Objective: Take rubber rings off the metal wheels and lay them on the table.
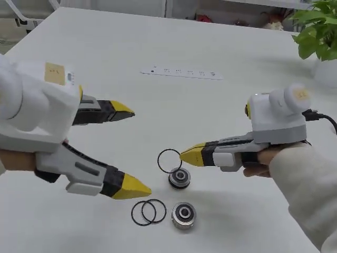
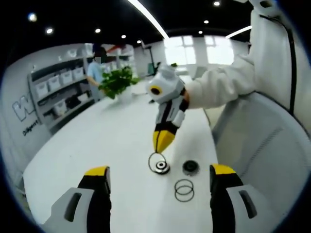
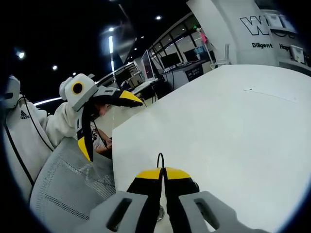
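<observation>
Lying nearest on the white table (image 1: 105, 52), two rubber rings (image 1: 149, 212) overlap just left of the nearer metal wheel (image 1: 184, 215). Beyond them the right gripper (image 1: 182, 155), jaws pressed together on a third ring (image 1: 158, 159), holds it at the farther wheel (image 1: 179, 178). To do this well, I judge, carry the ring left and low, clear of that wheel, then let go so it drops flat beside the pair. The left gripper (image 1: 142, 152) hovers with jaws wide apart. Count: three rings, two wheels, two grippers; farther off, one power strip (image 1: 181, 73) and one potted plant (image 1: 318, 26)
</observation>
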